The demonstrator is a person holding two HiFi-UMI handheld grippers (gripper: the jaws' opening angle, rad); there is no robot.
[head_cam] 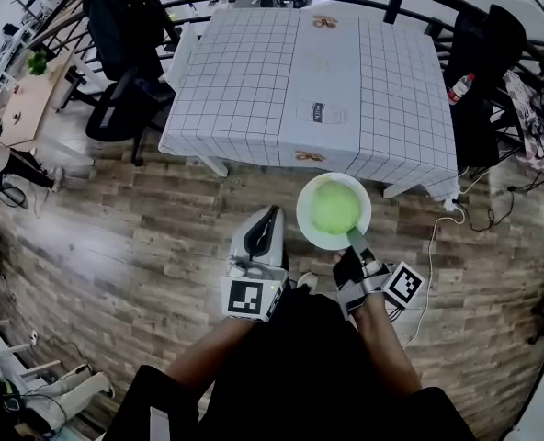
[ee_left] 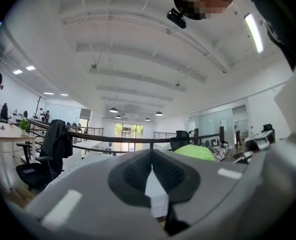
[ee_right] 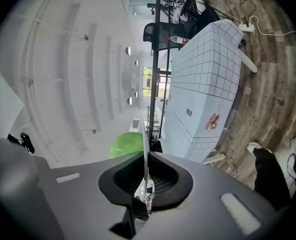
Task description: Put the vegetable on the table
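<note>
The white plate [head_cam: 305,220] is clamped by its near rim in the right gripper [head_cam: 354,238], with the green vegetable [head_cam: 334,207] lying on it, over the wooden floor [head_cam: 143,209] just short of the checked table [head_cam: 244,72]. With a one-sided grip, the plate is best held level, carried over the table edge and lowered gently. The left gripper [head_cam: 270,220] is closed on nothing. The pinched rim, seen edge-on, is shown only in the right gripper view; the gap to the table is shown only in the head view.
</note>
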